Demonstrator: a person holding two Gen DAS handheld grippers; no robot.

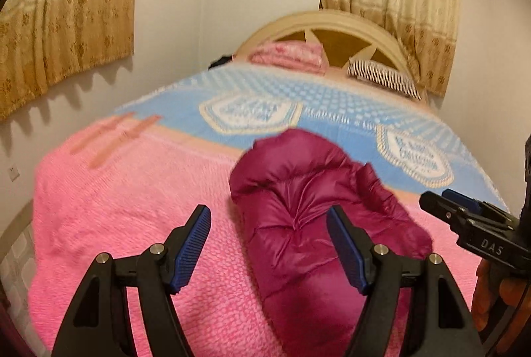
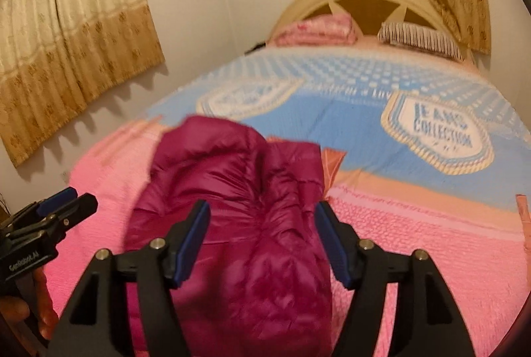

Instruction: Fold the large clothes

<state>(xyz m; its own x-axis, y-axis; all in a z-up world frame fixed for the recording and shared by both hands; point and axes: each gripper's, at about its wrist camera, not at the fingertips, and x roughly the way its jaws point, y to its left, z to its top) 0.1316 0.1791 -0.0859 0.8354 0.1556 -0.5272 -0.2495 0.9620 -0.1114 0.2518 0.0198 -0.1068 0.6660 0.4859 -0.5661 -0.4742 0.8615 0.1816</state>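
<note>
The left gripper (image 1: 268, 239) has its jaws spread wide apart with nothing between the blue pads (image 1: 194, 247); through the gap shows the pink blanket (image 1: 116, 207), and the right-hand finger overlaps the edge of the jacket (image 1: 308, 207) in the picture, though contact cannot be confirmed. The right gripper (image 2: 262, 237) also stands with its jaws apart, the ribbed pads (image 2: 192, 244) clear of the fabric, and the jacket fills the space seen between them from above.

The jacket is a shiny, quilted, dark magenta one, lying folded into a thick, puffy bundle on the pink blanket near the foot of the bed. Neither gripper holds it.

Each camera catches the other tool at its edge: the right gripper (image 1: 441, 201) enters the left wrist view from the right side, with fingers of a hand (image 1: 488, 297) below it, and the left gripper (image 2: 66, 201) enters the right wrist view from the left.

Beyond the jacket, a blue and white bedspread (image 1: 332, 111) with badge prints covers the middle of the bed. At the far end lie a folded pink quilt (image 1: 288, 53) and a striped pillow (image 1: 381, 74) against the arched cream headboard (image 1: 332, 21). Beige patterned curtains (image 1: 66, 8) hang on the walls at left and behind the headboard.
</note>
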